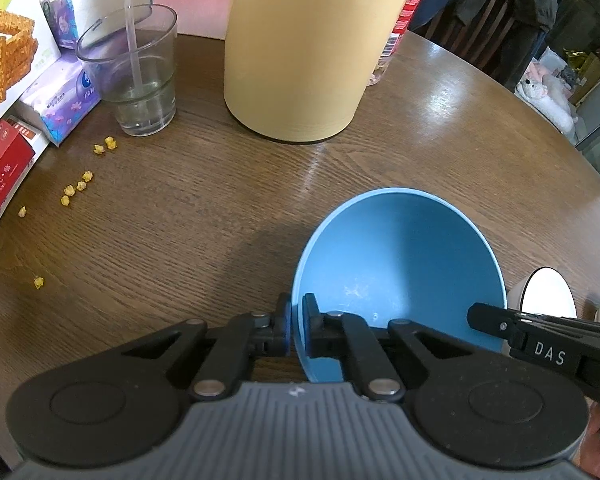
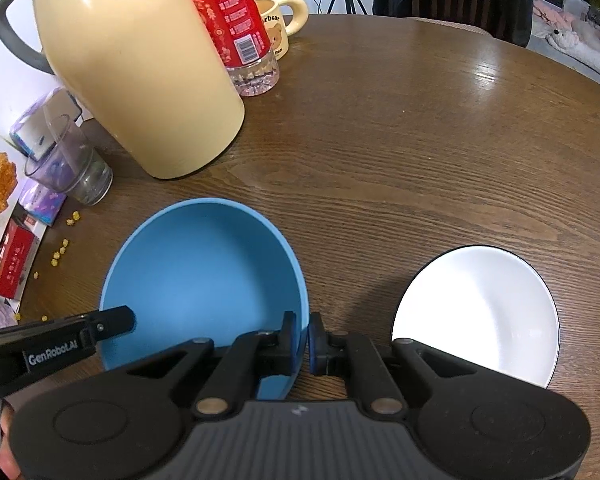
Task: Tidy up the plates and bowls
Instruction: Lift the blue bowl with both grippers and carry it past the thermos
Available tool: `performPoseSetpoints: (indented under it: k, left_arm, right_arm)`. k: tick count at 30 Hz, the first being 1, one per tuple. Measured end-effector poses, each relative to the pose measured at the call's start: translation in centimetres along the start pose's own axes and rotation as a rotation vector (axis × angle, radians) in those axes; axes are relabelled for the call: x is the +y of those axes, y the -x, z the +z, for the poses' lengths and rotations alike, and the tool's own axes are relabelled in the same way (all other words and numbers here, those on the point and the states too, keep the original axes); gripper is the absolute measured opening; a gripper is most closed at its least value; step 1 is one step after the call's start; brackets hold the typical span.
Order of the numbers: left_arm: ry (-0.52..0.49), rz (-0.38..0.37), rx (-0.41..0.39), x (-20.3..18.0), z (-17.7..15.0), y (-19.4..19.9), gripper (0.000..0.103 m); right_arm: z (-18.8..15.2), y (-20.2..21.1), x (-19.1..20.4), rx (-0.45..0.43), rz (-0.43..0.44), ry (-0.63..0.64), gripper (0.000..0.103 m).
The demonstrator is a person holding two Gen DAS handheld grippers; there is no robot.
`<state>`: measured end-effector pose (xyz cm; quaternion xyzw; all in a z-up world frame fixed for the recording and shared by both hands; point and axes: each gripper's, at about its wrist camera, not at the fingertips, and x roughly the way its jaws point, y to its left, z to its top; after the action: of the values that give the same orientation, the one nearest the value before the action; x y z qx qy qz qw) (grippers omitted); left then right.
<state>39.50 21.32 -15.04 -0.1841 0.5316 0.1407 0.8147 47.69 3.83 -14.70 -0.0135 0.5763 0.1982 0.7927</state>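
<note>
A blue bowl (image 1: 400, 264) stands on the round wooden table (image 1: 204, 208). My left gripper (image 1: 297, 322) is shut on the bowl's left rim, one pad outside the wall and one inside. In the right wrist view the same blue bowl (image 2: 204, 280) is clamped at its right rim by my right gripper (image 2: 305, 340). A white bowl with a dark rim (image 2: 480, 312) sits just right of the blue one, apart from both grippers. The white bowl (image 1: 548, 292) shows only as a sliver in the left wrist view. Each view catches the other gripper's black body at its edge.
A tall cream thermos jug (image 1: 304, 48) stands behind the bowls, with a red-labelled bottle (image 2: 236, 28) and a bear mug (image 2: 278, 20) beyond. A glass with a straw (image 1: 134, 76), tissue packs (image 1: 64, 96), boxes (image 1: 0, 176) and yellow crumbs (image 1: 76, 188) lie left.
</note>
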Motion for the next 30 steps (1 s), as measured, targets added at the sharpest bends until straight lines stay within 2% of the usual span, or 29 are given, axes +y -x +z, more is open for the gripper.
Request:
performPoseSetpoints:
  k: [30]
  left_arm:
    - [-0.06, -0.011, -0.11, -2.6, -0.8, 5.9, 0.007]
  right_arm:
    - [-1.5, 6.0, -0.6, -0.11, 0.005, -0.017, 0.006]
